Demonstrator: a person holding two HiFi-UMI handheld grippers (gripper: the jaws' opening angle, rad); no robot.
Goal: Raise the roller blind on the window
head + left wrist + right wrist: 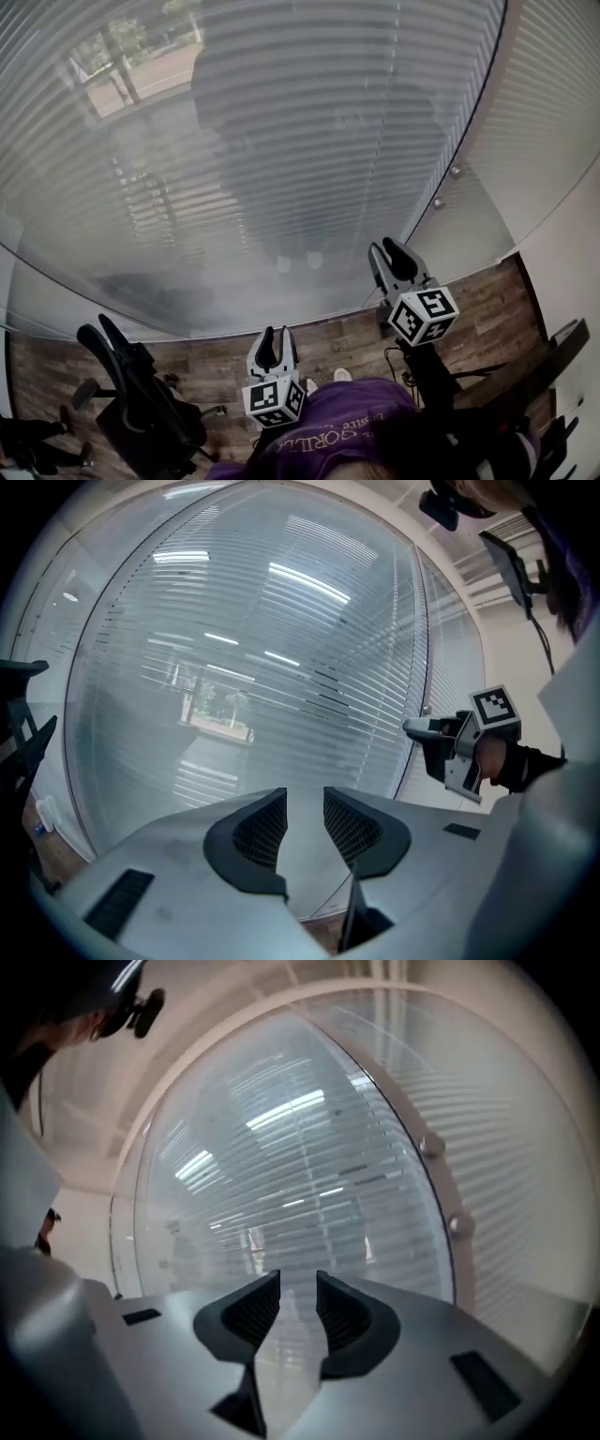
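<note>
A slatted blind (281, 141) hangs lowered over the whole window pane, with trees and pavement showing faintly through it. Thin vertical cords (379, 187) run down it near its right side. My left gripper (273, 339) is held low in front of the glass, jaws a little apart with nothing between them (305, 799). Higher and to the right, my right gripper (392, 255) points at the pane close to the cords and the window post (473, 131). It is open and empty too (298, 1283). The left gripper view also catches the right gripper (419, 729) beside the post.
Two round knobs (457, 172) sit on the pale post at the pane's right edge; a second blind-covered pane (553, 112) lies beyond it. A black office chair (131, 394) stands at lower left on the wooden floor (352, 333). Dark furniture (534, 366) is at lower right.
</note>
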